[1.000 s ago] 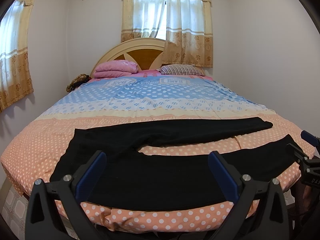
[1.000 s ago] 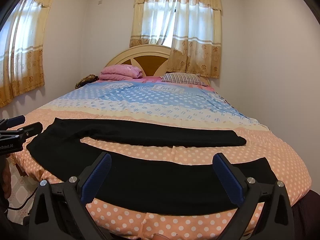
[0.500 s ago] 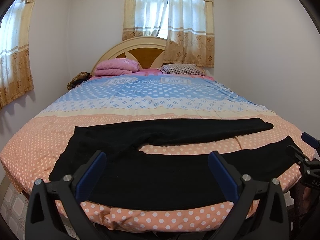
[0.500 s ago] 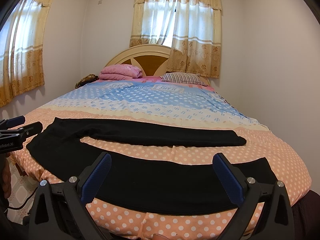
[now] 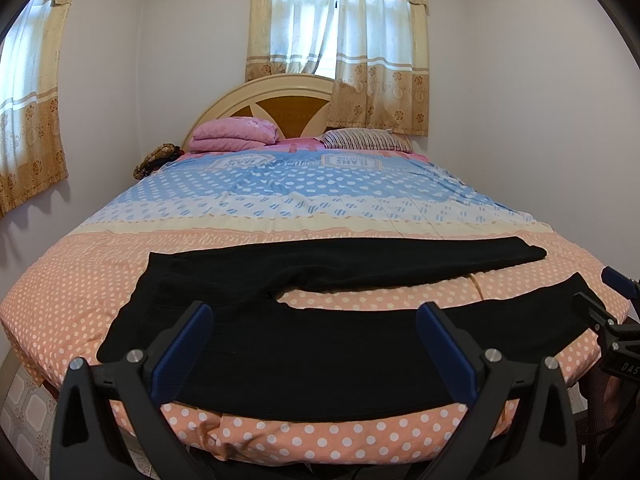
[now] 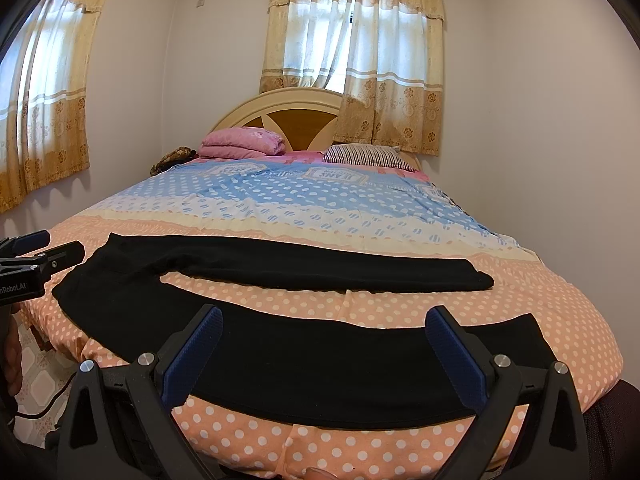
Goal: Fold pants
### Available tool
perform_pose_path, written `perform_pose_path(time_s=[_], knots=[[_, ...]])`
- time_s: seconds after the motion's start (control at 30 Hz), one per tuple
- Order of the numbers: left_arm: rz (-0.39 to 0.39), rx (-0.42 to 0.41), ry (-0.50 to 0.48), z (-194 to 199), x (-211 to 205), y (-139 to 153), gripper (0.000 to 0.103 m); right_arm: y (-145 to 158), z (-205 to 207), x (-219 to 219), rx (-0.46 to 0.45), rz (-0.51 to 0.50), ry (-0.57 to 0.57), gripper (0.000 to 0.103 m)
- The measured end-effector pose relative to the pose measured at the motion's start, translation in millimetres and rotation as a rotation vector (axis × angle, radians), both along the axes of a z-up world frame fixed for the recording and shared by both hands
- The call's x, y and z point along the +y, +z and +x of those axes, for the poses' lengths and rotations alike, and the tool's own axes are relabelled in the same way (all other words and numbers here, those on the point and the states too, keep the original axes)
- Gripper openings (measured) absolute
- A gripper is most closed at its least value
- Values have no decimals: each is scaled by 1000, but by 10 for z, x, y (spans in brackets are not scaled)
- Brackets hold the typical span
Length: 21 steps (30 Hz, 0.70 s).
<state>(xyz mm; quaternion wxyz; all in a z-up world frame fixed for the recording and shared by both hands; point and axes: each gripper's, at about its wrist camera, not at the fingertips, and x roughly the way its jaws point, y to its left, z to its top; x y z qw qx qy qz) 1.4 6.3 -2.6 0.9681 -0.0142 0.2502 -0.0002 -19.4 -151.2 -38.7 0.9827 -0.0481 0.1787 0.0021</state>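
Both claws released, jaws spread wide, nothing gripped. My left gripper (image 5: 314,318) sits at the bottom of its frame, blue pads (image 5: 184,350) apart over the near trouser leg; my right gripper (image 6: 324,322) does the same in its own view, hovering off the foot edge of the bed (image 6: 560,296).

Black pants (image 5: 320,360) lie flat across the lower half of the frame on the peach polka-dot end of the bedspread (image 5: 80,276) — waist to the left, legs running right, splayed in a V with bare cover showing between them. Near leg runs along the foot edge; far leg angles up toward mid-right.

Each claw shows in the other's view: right one at the right edge, by the near leg's cuff; left one at the left edge, beside the waistband.

Further up — blue dotted band of the cover, then a folded pink blanket (image 5: 234,134) and striped pillow (image 5: 366,139) against the arched headboard (image 5: 296,104), curtained window (image 5: 338,36) above it.
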Motion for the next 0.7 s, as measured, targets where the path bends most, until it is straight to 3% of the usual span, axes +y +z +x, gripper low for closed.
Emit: perform_pose_path(time_s=[0.7], knots=[[-4,6,3,15,13,-21,103,-37,-6,2,10,-2,1,102]])
